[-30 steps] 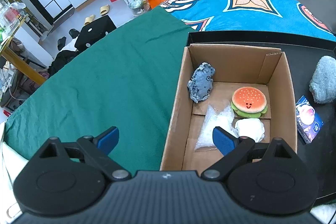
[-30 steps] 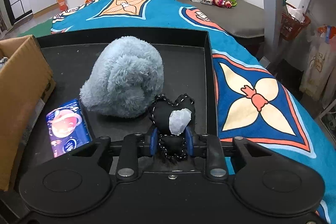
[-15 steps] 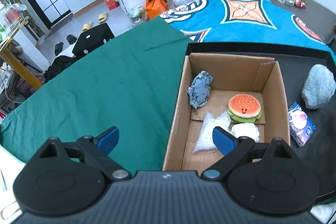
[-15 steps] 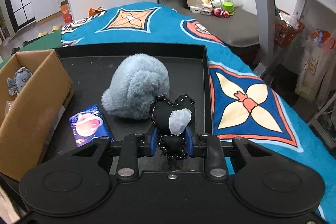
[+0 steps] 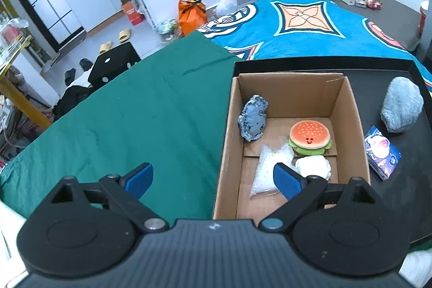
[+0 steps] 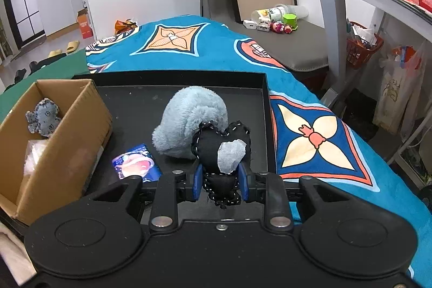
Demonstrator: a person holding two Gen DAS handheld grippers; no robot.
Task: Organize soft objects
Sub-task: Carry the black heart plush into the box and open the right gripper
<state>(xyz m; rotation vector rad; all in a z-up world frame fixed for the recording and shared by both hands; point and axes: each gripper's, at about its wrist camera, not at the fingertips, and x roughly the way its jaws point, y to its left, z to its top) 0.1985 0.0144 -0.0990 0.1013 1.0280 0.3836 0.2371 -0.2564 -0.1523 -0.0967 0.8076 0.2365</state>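
Heart plush (image 6: 221,150) sits clamped in the right tool (image 6: 220,181), raised above the tray (image 6: 267,109), likely for carrying to the box (image 6: 70,142). Left tool (image 5: 213,177) hangs spread and empty over the box rim. Beyond lies the fluffy toy (image 6: 191,120), unsorted.

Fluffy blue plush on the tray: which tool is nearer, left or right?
Right. The right tool, shut on the black heart plush, hangs just in front of the fluffy blue plush. The left tool is open, past the cardboard box.

Right gripper (image 6: 220,181) clamps black heart plush (image 6: 220,146) above black tray (image 6: 140,109)
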